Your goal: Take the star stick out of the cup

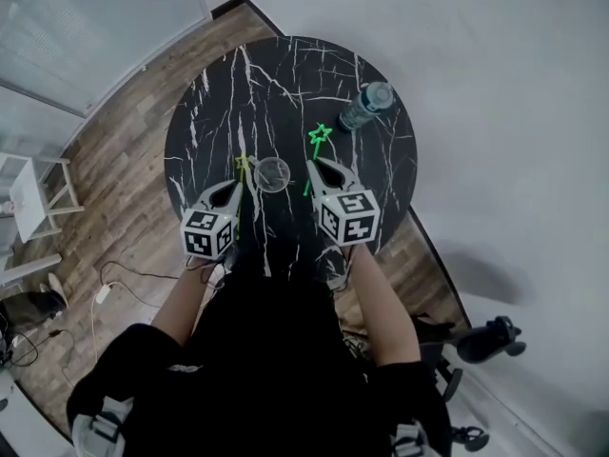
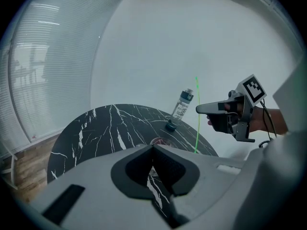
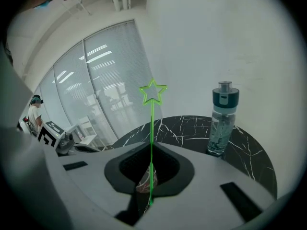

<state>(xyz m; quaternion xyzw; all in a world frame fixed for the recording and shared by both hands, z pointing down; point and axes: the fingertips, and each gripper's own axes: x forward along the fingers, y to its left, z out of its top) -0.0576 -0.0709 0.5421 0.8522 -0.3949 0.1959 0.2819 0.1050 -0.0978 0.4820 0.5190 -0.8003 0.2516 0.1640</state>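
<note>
A clear cup stands near the front of the round black marble table. My right gripper is just right of the cup, shut on a green star stick. In the right gripper view the star stick stands upright between the shut jaws of the right gripper. In the left gripper view the star stick hangs beside the cup, not in it. My left gripper is at the cup's left rim. The left gripper has its jaws together, with nothing seen between them. A small yellowish shape lies at its tip.
A teal-capped water bottle stands at the table's far right and shows again as the bottle in the right gripper view. A white stool and cables are on the wood floor to the left. A wall is close behind.
</note>
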